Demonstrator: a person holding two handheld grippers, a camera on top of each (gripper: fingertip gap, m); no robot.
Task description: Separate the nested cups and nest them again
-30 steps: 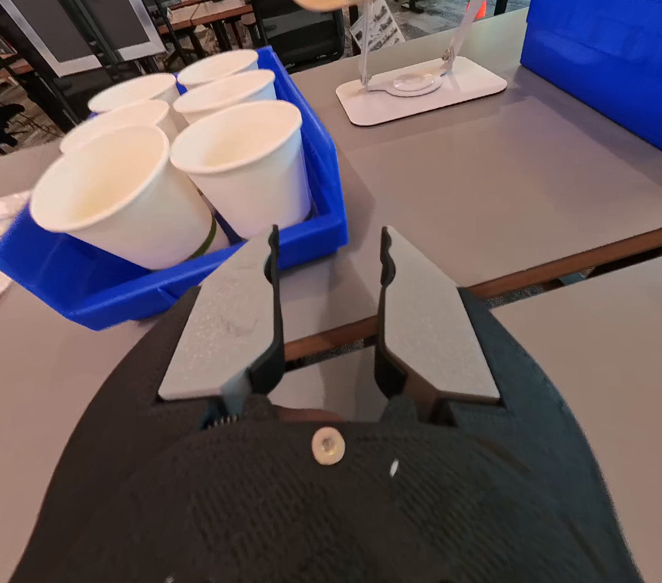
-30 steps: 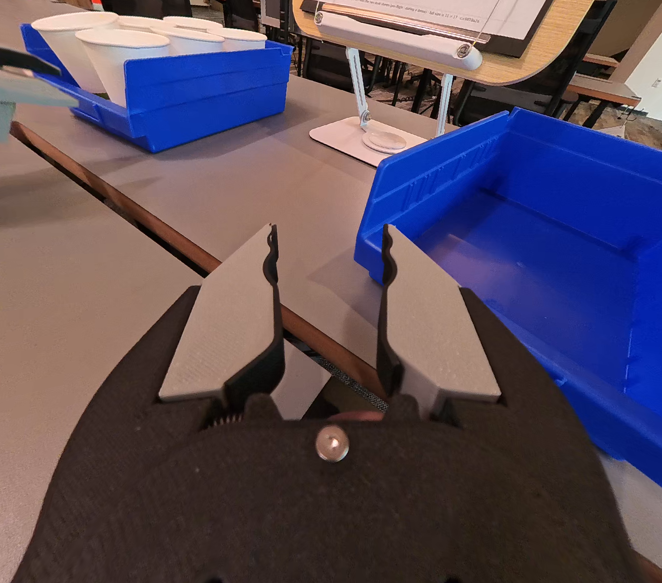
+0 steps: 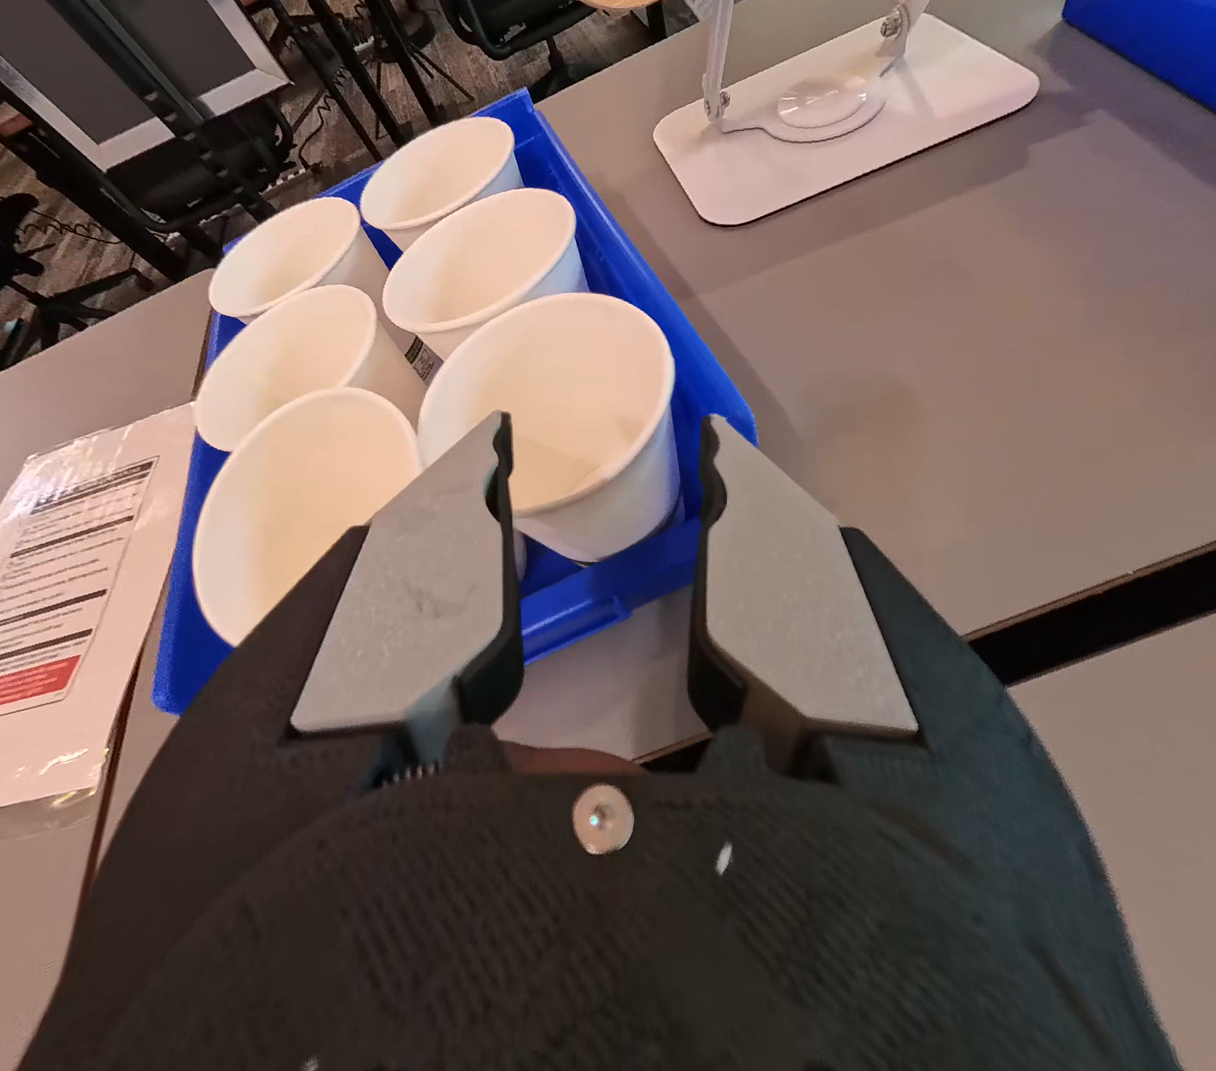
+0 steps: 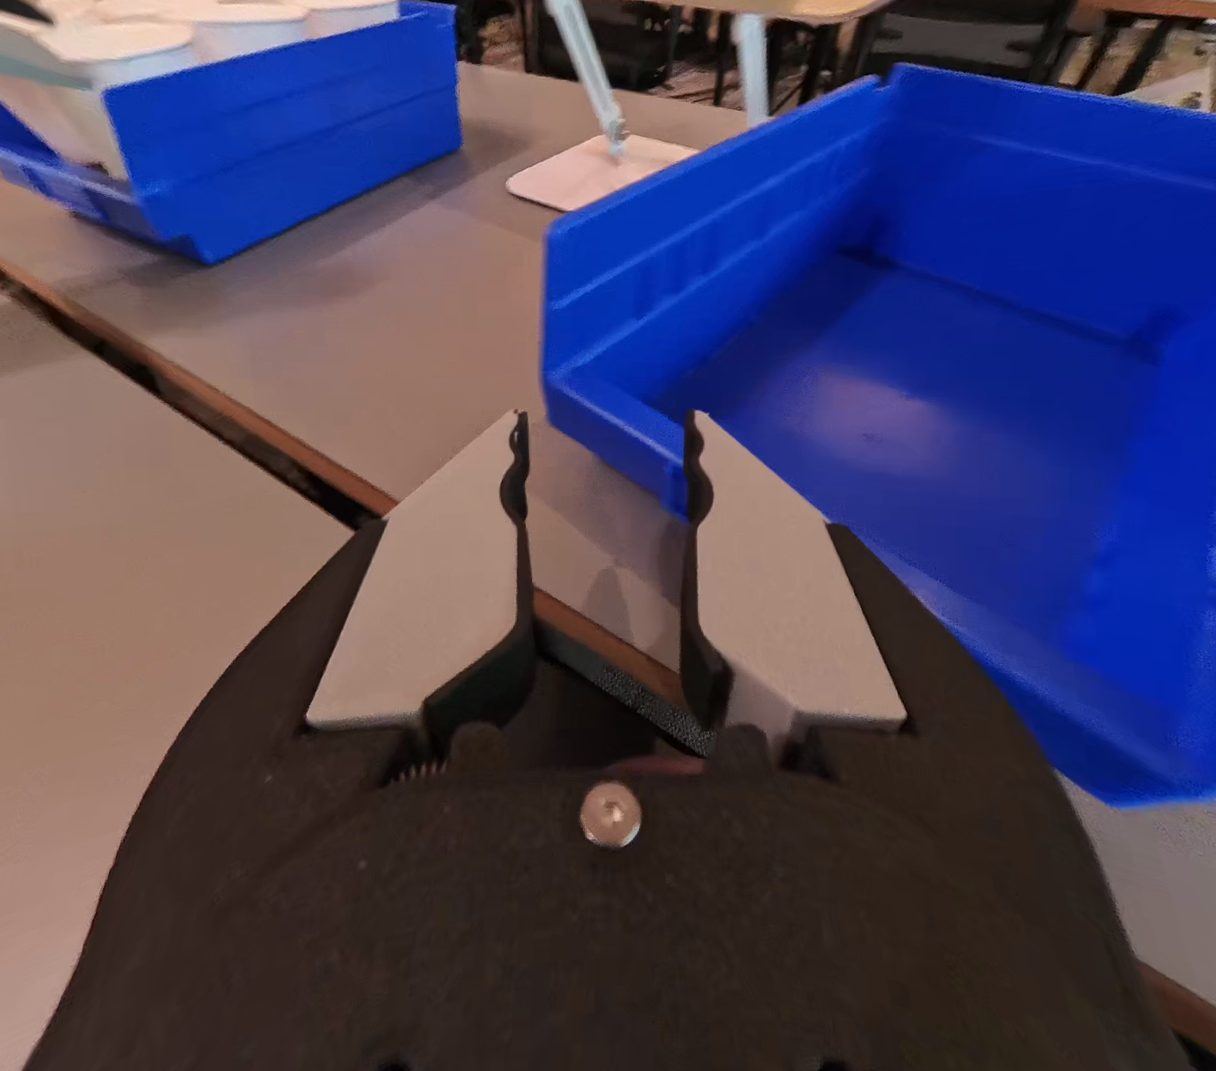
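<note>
Six white paper cups sit apart, not nested, in a blue plastic bin (image 3: pixel 632 276) on the grey table (image 3: pixel 921 381); they stand in two rows of three, mouths up, rims close together or touching; the nearest right cup (image 3: pixel 559 414) and the nearest left cup (image 3: pixel 296 506) are at the bin's low front lip, the others (image 3: pixel 480 256) behind them toward the far wall. The left hand-held gripper (image 3: pixel 602 434) hovers above the front of this bin, fingers spread with a clear gap and nothing between them; in the left wrist view its left fingertip overlaps the mouth of the nearest right cup and its right fingertip lies over the bin's right wall, though whether either touches the cup I cannot tell. A flat clear-wrapped packet with a printed label (image 3: pixel 59 598) lies on the table just left of the bin; a white stand (image 3: pixel 849 131) carrying a wood-edged board is set farther back, right of the bin.

The right hand-held gripper (image 4: pixel 602 434) is also spread and empty, held above the table at the near left corner of a second blue bin (image 4: pixel 710 263), which has a bare floor in this view; the picture is motion-blurred. The bin with cups (image 4: pixel 283 131) shows at far left, well apart from the second bin, with the stand's base (image 4: pixel 585 177) between them; a seam runs between two tabletops below the gripper.
</note>
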